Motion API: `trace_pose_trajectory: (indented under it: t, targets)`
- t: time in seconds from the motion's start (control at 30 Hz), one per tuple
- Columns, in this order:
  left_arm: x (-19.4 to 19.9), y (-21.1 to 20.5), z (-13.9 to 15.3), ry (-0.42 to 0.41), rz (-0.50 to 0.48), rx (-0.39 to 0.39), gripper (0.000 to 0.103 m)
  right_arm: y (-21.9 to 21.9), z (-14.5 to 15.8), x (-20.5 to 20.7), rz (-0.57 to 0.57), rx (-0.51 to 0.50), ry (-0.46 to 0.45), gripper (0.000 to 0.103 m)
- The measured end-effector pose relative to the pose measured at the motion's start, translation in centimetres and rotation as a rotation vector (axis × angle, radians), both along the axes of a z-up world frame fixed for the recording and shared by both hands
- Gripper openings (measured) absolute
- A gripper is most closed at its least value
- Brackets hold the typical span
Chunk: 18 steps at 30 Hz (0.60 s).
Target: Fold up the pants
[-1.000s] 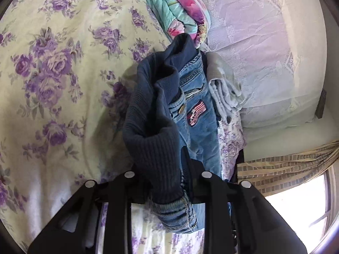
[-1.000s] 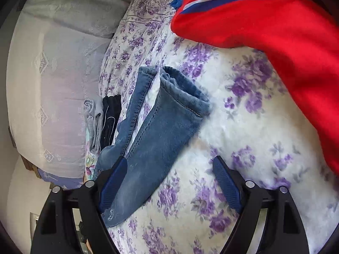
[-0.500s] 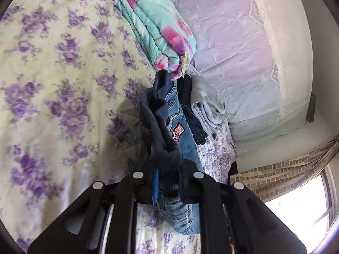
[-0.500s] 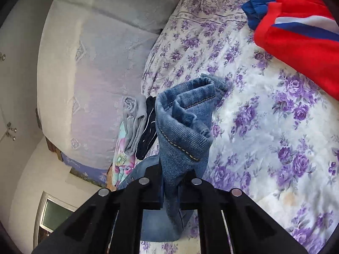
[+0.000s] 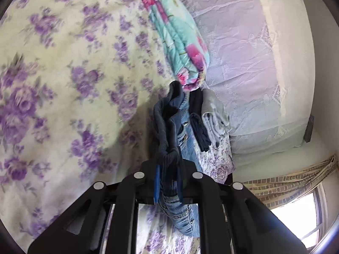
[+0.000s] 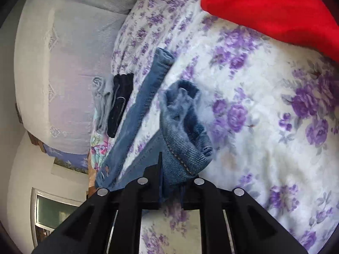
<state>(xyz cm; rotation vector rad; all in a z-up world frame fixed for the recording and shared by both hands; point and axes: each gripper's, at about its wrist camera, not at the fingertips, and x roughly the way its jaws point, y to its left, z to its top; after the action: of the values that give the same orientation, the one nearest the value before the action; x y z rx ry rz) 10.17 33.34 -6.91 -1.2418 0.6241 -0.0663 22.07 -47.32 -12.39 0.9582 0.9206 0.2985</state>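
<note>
Blue jeans lie stretched across the flowered bed sheet (image 5: pixel 63 67). My left gripper (image 5: pixel 168 169) is shut on their dark ribbed waistband (image 5: pixel 161 122), and the denim top (image 5: pixel 186 146) hangs below the fingers. In the right wrist view, my right gripper (image 6: pixel 171 177) holds the bunched hem of one jeans leg (image 6: pixel 182 131) between its jaws, which are opening while the cloth still sits pinched there. The other leg (image 6: pixel 144 97) lies flat on the sheet to the left, running away from me.
A folded teal flowered quilt (image 5: pixel 180 40) and a lilac lace-covered pillow (image 5: pixel 243 63) lie beyond the jeans. Folded grey clothes (image 5: pixel 214 116) and a dark garment (image 5: pixel 199 124) sit beside them. A red garment (image 6: pixel 264 6) covers the sheet at upper right. A window (image 5: pixel 296 218) shows past the bed edge.
The left gripper closed tight on the waistband and drew back along the bed. The right gripper went from wide open to closed on the leg hem and gathered it up.
</note>
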Motion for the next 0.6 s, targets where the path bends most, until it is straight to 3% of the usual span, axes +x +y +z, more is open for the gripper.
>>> trace_pose_trajectory:
  t: [0.07, 0.13, 0.2, 0.3, 0.37, 0.47, 0.6]
  targets:
    - [-0.4, 0.3, -1.9, 0.084, 0.007, 0.006, 0.019, -1.3, -0.6, -0.8, -0.042, 0.061, 0.018, 0.023]
    - [-1.1, 0.8, -2.8, 0.159, 0.032, 0.036, 0.043, -2.4, 0.0, -1.9, -0.094, 0.059, 0.002, 0.034]
    - [-2.5, 1.9, -2.4, 0.131, 0.078, 0.032, 0.049, -3.6, 1.4, -3.3, -0.157, 0.0, -0.027, 0.046]
    - [-4.5, 3.0, 0.0, 0.128, 0.202, 0.13, 0.069, -4.5, 3.7, -4.6, -0.241, -0.088, -0.087, 0.054]
    - [-4.7, 3.0, 1.9, 0.103, 0.214, 0.197, 0.07, -4.1, 4.9, -3.8, -0.218, -0.073, -0.138, 0.056]
    - [-2.2, 1.5, 3.9, 0.049, 0.122, 0.212, 0.07, -1.2, 5.8, -0.5, -0.099, -0.006, -0.184, 0.058]
    - [3.2, -1.9, 5.0, 0.026, -0.009, 0.237, 0.073, 3.2, 5.2, 5.4, -0.001, -0.023, -0.158, 0.058]
